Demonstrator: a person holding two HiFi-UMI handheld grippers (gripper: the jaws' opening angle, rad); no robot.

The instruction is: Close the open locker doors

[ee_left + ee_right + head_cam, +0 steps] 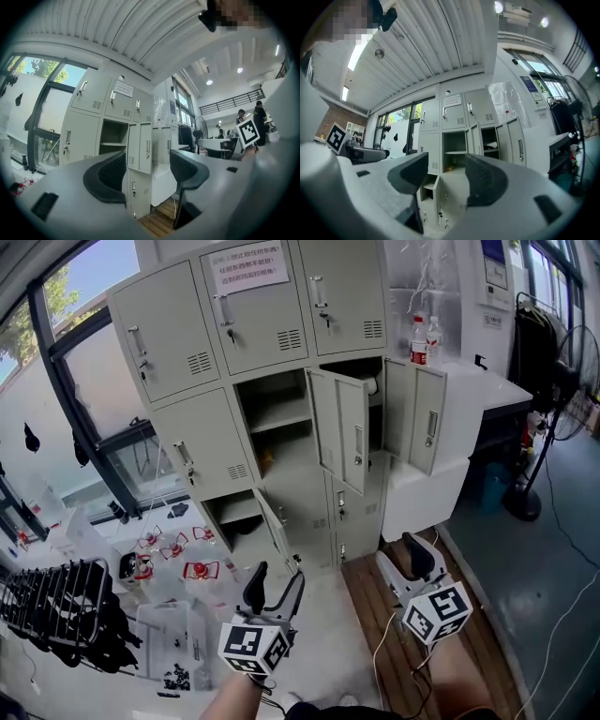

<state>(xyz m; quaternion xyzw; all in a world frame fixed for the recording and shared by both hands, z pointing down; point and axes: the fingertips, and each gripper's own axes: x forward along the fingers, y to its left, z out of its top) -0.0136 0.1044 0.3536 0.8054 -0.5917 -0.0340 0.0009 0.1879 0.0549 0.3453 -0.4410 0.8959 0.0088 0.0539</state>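
three locker doors [342, 432] open — left gripper [278, 581], right gripper [405, 563] (jaws apart) empty.

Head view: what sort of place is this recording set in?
Likely a workshop or lab-type workplace: a bank of grey metal lockers beside tall windows, a standing fan, and a corrugated ceiling overhead.

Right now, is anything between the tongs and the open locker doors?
Nothing visible. The left tongs and right tongs hang open and empty, short of the open doors, with only floor between.
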